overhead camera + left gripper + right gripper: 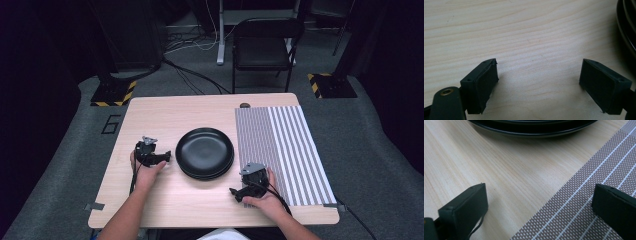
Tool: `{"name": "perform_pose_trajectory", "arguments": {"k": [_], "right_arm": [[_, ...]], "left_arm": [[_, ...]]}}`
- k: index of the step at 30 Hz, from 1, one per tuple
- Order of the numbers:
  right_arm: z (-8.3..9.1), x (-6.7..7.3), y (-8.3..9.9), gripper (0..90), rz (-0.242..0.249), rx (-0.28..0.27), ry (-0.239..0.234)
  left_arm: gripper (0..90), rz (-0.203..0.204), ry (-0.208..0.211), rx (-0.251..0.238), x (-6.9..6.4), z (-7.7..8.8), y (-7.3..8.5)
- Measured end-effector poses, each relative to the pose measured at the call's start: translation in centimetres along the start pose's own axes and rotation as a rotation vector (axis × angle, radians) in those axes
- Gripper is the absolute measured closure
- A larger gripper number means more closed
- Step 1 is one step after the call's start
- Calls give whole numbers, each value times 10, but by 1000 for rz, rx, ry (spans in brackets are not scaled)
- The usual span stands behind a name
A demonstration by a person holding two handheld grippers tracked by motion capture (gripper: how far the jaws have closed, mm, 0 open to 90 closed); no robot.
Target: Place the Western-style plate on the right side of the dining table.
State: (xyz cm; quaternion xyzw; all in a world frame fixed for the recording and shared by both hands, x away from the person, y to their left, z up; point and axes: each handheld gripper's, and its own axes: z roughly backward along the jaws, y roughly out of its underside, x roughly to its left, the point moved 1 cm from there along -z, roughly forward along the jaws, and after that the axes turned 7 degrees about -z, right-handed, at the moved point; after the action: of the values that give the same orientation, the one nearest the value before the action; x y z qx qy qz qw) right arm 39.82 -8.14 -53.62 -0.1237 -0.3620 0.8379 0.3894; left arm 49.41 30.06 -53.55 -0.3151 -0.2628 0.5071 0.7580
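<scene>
Both tools spread, empty: left tool (162,158) beside black plates (204,152), right tool (236,194) at striped mat (285,150) edge.

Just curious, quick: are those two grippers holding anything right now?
Left gripper: open, holding nothing.
Right gripper: open, holding nothing.
</scene>
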Motion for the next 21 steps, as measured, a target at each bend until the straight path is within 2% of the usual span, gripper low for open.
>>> {"name": "perform_pose_trajectory", "arguments": {"k": [7, 21], "right_arm": [[0, 0, 0, 0, 0, 0, 0], [0, 0, 0, 0, 0, 0, 0]], "left_arm": [[151, -1, -10, 8, -1, 1, 0], [152, -1, -4, 12, -1, 1, 0]]}}
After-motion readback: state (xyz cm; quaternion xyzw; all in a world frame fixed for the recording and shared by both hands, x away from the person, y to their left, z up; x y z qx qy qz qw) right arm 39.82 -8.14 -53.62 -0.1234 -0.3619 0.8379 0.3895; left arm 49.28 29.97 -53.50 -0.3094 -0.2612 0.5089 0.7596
